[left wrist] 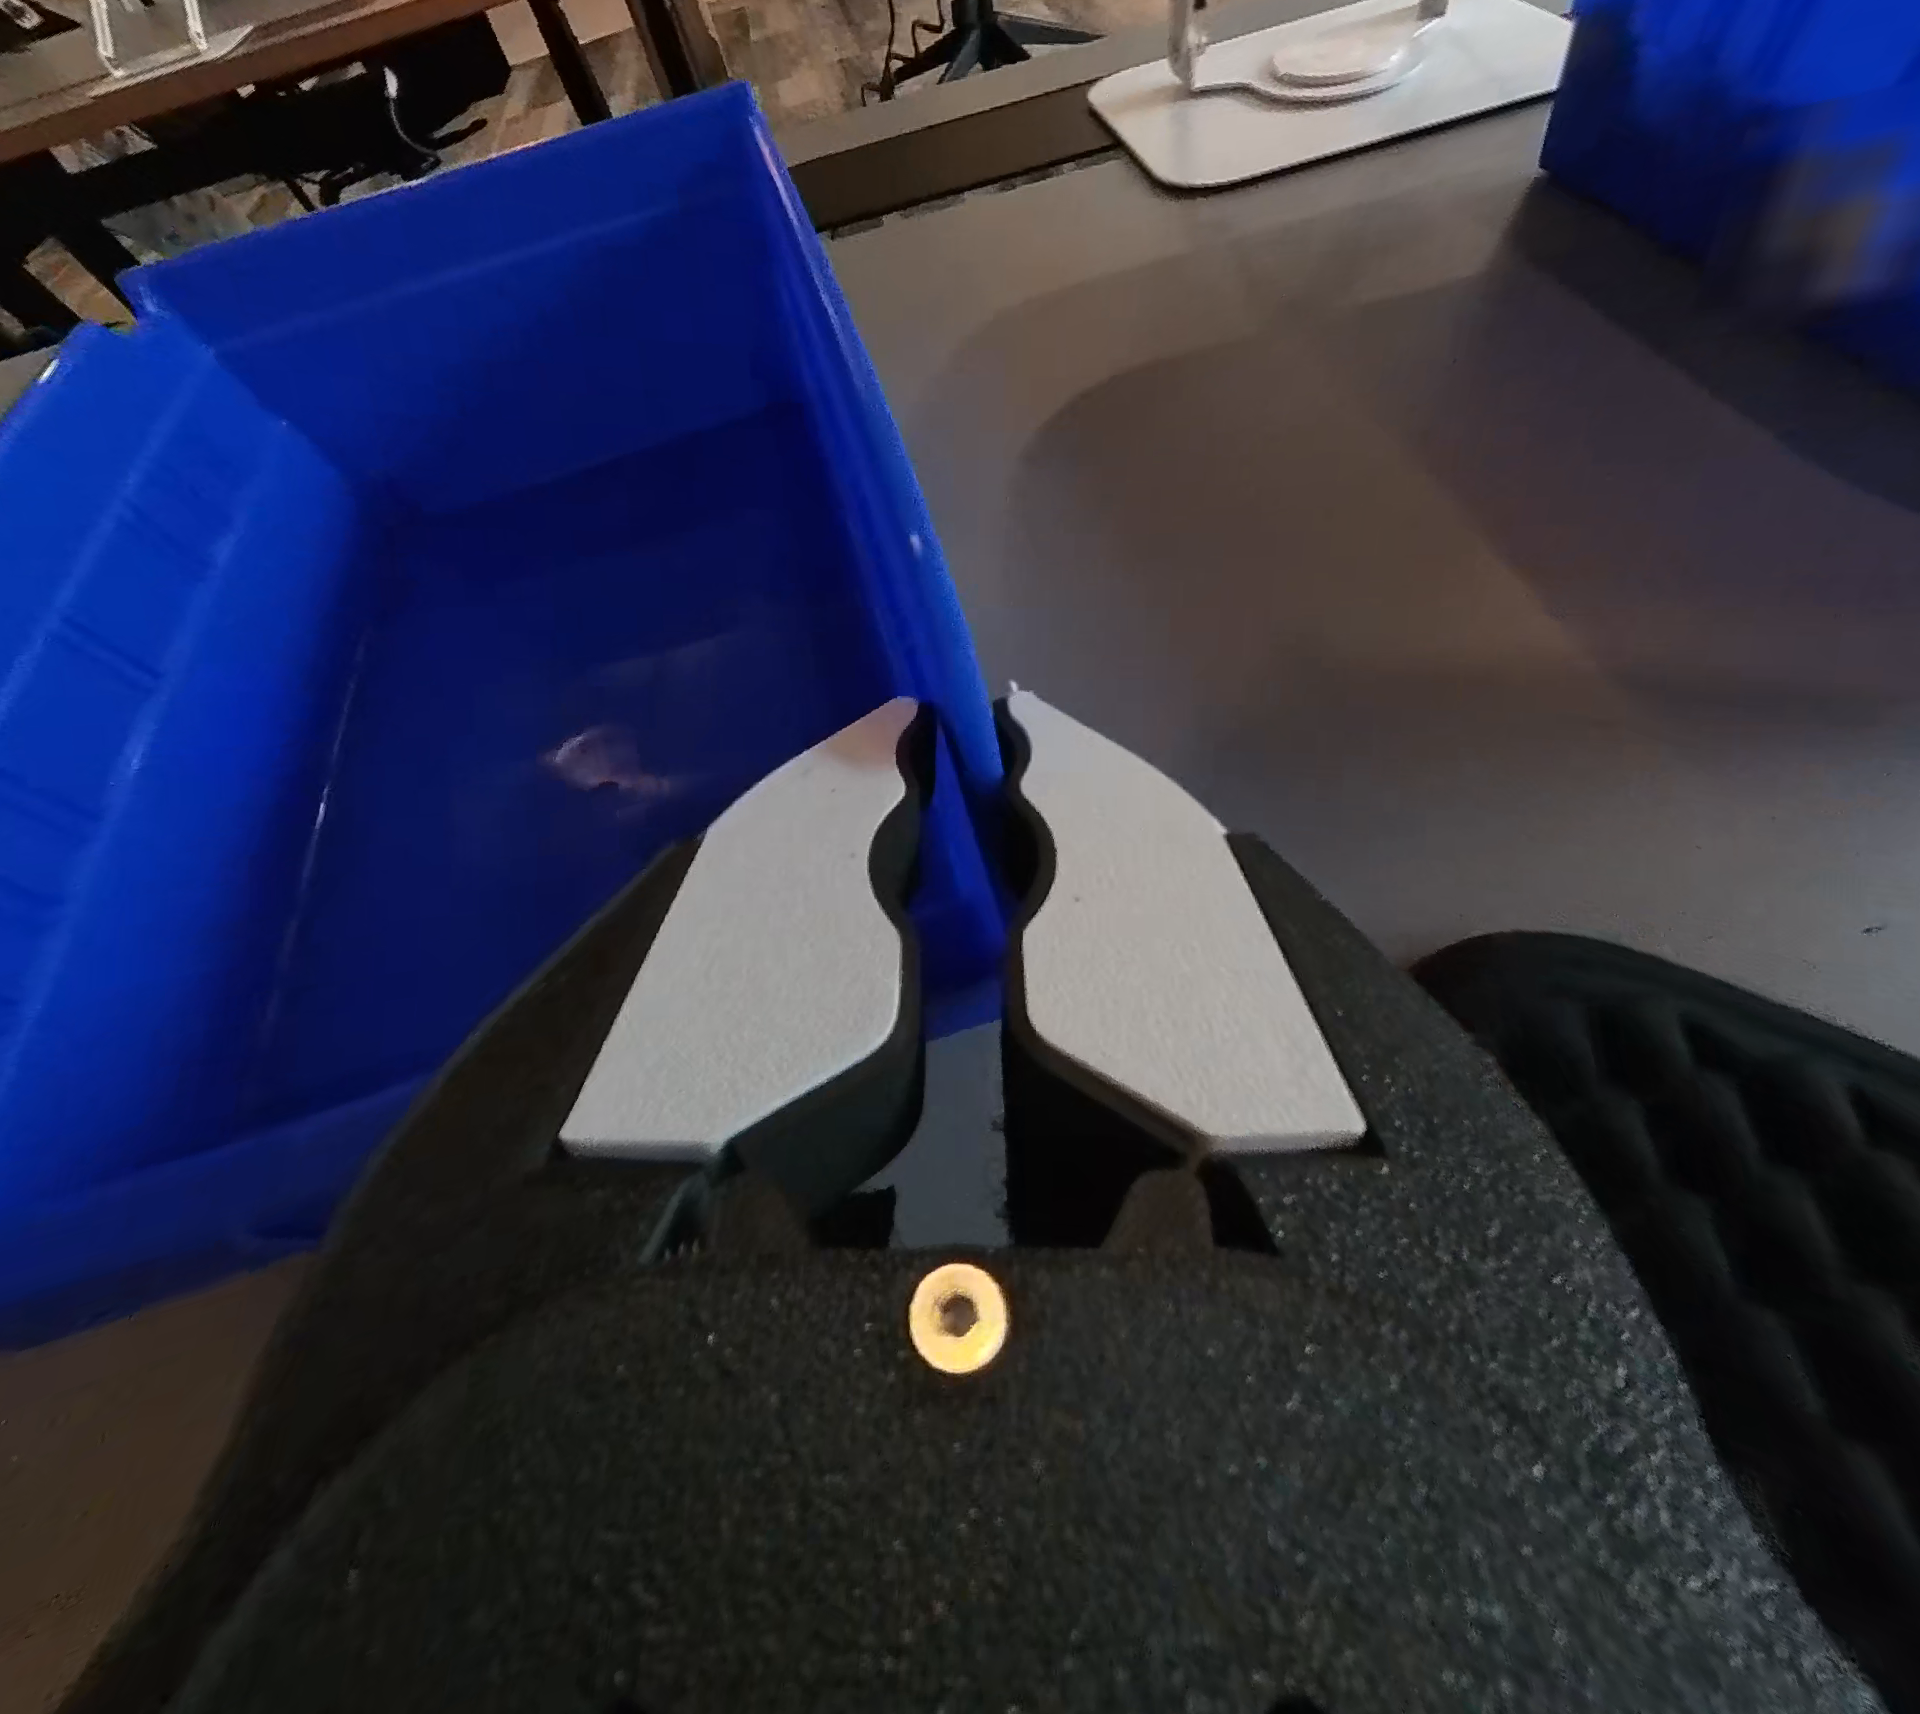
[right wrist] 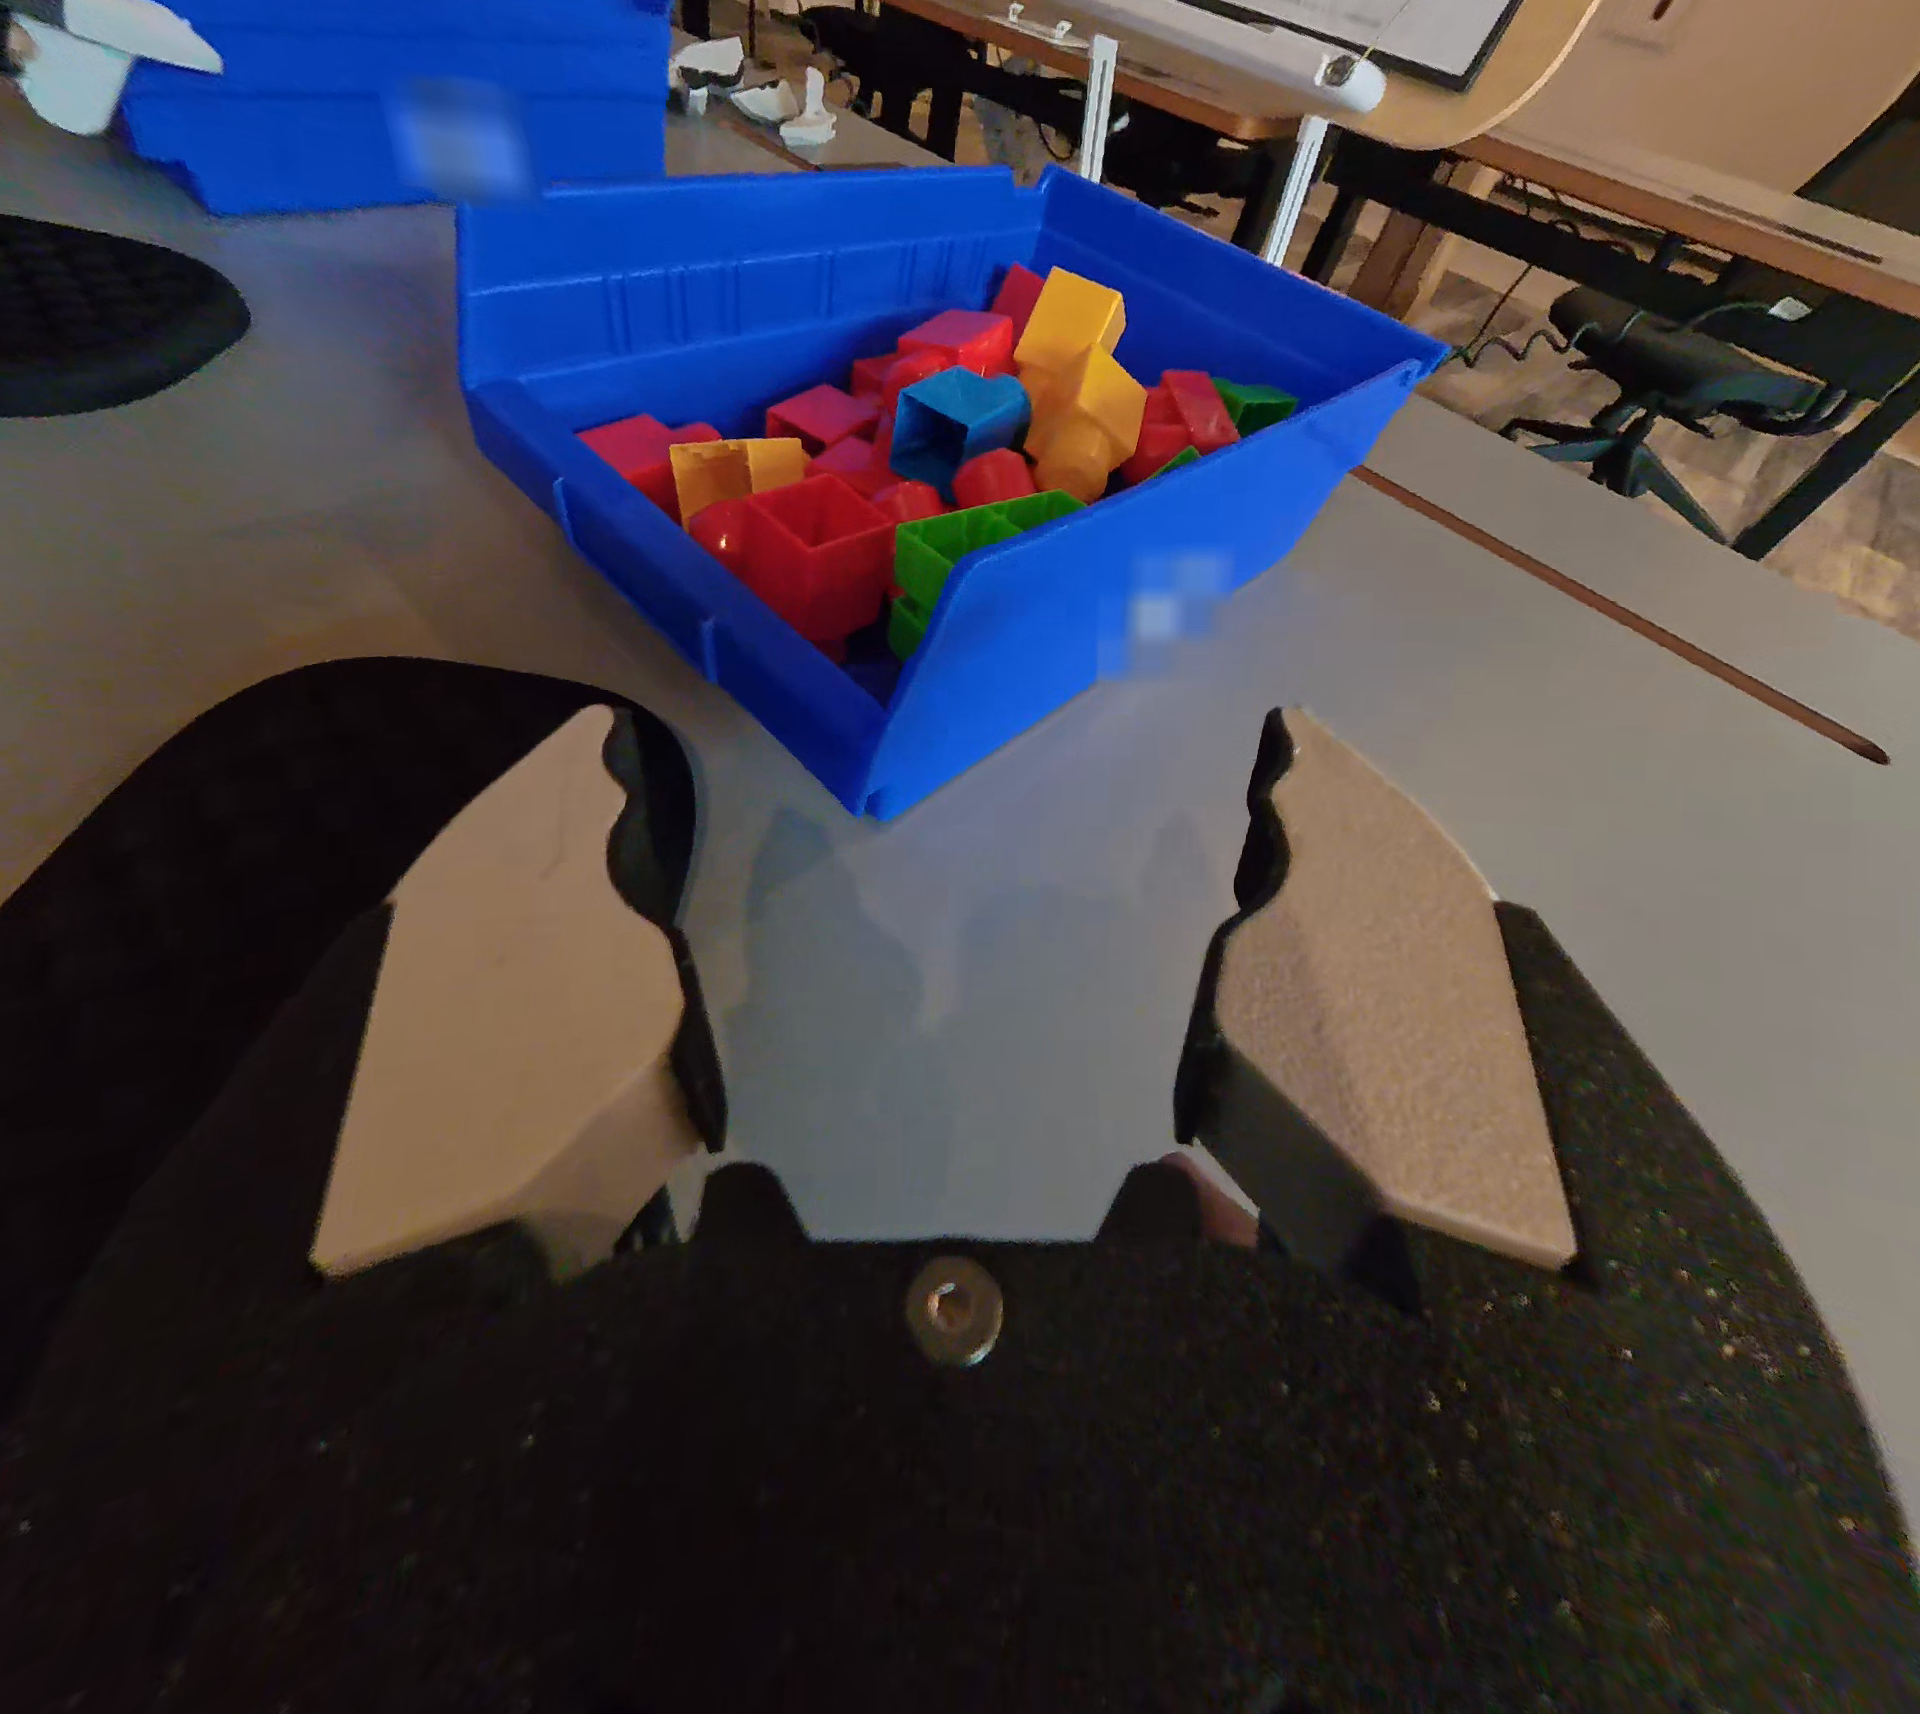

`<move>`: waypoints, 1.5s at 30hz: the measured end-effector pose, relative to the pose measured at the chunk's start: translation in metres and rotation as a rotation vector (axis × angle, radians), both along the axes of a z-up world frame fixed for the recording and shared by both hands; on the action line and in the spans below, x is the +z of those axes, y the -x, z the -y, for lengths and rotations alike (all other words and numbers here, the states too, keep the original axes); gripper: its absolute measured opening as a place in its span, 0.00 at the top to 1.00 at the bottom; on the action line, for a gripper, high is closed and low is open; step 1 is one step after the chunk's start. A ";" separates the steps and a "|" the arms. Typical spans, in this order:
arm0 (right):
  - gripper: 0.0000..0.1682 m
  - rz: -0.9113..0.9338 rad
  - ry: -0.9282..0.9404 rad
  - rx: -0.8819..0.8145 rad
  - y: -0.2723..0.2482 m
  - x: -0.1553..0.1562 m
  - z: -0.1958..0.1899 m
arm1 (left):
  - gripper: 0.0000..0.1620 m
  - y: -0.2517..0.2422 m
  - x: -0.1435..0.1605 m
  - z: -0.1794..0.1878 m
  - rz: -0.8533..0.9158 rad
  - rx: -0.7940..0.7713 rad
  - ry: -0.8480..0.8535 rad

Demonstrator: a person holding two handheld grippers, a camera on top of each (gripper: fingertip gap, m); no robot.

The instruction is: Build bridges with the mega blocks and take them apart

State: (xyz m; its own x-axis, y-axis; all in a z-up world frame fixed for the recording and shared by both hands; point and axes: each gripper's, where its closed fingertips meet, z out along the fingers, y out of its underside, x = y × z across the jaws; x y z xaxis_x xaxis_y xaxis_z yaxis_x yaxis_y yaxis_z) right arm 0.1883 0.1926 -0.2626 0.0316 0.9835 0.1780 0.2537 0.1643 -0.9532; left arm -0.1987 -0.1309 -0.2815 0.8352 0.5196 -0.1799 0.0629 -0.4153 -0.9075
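Blocks [right wrist: 935, 459] lie loose in a bin [right wrist: 997, 677] just beyond the spread, empty right gripper [right wrist: 956, 843], the left gripper [left wrist: 961, 729] pinches an empty bin's wall [left wrist: 894, 459], so no bridge looks begun

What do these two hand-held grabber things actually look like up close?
Both look alike. The left gripper and right gripper each have a black, grainy-textured body with a metal screw head sunk in the middle. Two light grey fingers with curved outer edges stick forward, each lined on its inner side with a wavy black pad. No cables, sleeves or hands show.
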 end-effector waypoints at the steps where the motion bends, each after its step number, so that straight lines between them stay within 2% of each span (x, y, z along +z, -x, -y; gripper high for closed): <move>1: 0.35 -0.004 -0.002 0.003 -0.001 0.000 0.001 | 0.93 -0.003 0.000 -0.004 -0.003 -0.004 0.005; 23: 0.35 -0.032 0.004 0.013 -0.014 -0.006 0.003 | 0.91 -0.072 -0.001 -0.099 0.028 -0.093 0.027; 35: 0.36 -0.047 0.008 0.026 -0.022 -0.007 0.004 | 0.91 -0.127 -0.002 -0.149 0.041 -0.213 0.023; 45: 0.36 -0.056 0.005 0.034 -0.020 -0.003 0.010 | 0.92 -0.148 -0.002 -0.168 0.134 -0.166 -0.050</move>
